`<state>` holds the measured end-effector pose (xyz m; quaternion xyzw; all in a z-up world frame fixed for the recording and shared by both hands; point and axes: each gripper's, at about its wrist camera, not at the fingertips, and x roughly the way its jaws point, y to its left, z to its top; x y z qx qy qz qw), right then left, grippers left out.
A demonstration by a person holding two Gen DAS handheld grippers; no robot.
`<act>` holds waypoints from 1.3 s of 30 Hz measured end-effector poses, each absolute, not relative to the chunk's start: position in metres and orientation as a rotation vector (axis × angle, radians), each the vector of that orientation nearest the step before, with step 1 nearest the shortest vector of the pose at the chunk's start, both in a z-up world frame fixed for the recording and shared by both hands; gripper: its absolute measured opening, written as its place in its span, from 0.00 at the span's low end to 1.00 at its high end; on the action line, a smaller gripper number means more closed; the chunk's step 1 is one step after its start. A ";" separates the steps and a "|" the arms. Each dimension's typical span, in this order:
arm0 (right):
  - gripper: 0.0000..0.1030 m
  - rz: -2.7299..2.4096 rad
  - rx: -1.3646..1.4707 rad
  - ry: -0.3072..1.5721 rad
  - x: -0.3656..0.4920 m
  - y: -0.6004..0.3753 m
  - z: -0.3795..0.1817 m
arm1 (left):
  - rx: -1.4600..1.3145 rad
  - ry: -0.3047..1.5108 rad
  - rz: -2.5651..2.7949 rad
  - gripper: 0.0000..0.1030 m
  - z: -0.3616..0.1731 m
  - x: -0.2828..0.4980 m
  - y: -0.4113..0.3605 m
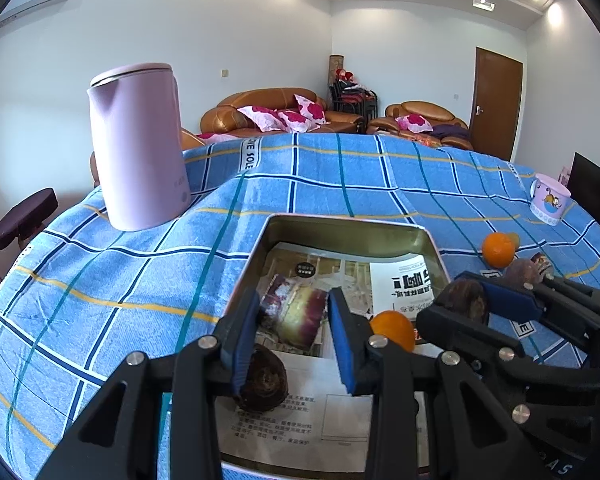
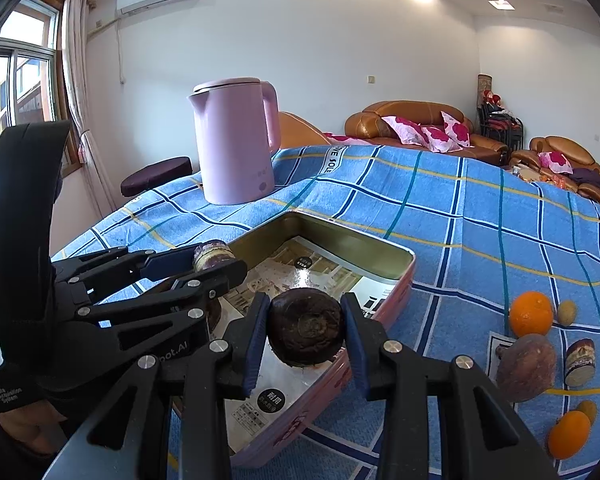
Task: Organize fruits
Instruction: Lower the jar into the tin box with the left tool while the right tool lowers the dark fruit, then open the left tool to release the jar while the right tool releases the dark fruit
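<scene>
A metal tin (image 1: 350, 226) lined with printed paper lies open on the blue checked cloth. My left gripper (image 1: 295, 300) is over it, shut on a cut purple-and-cream chunk (image 1: 294, 316); the right wrist view shows that chunk (image 2: 214, 256) at the fingertips. My right gripper (image 2: 306, 302) hangs above the tin's near right part, shut on a dark brown round fruit (image 2: 306, 332). Another dark brown fruit (image 1: 262, 384) rests on the paper inside the tin. An orange (image 1: 392, 328) shows by the tin's right wall; I cannot tell whether it is inside.
On the cloth right of the tin (image 2: 356, 240) lie two oranges (image 2: 530, 314) (image 2: 568, 434), a brown tuber (image 2: 526, 368), a cut piece (image 2: 580, 362) and small tan fruits (image 2: 567, 313). A pink kettle (image 1: 140, 148) stands far left, a mug (image 1: 550, 200) far right.
</scene>
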<state>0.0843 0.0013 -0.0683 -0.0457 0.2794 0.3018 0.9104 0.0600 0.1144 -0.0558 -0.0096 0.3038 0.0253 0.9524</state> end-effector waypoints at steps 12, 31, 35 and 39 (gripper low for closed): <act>0.38 0.630 -0.104 0.594 0.086 0.006 -0.073 | -0.028 0.640 0.046 0.36 -0.061 0.063 0.116; 0.38 0.646 -0.089 0.609 0.087 0.004 -0.076 | -0.031 0.645 0.042 0.37 -0.061 0.062 0.116; 0.41 0.644 -0.071 0.604 0.087 0.001 -0.075 | -0.026 0.631 0.057 0.48 -0.057 0.059 0.117; 0.52 0.636 -0.041 0.604 0.089 -0.006 -0.075 | -0.036 0.612 0.070 0.66 -0.052 0.054 0.120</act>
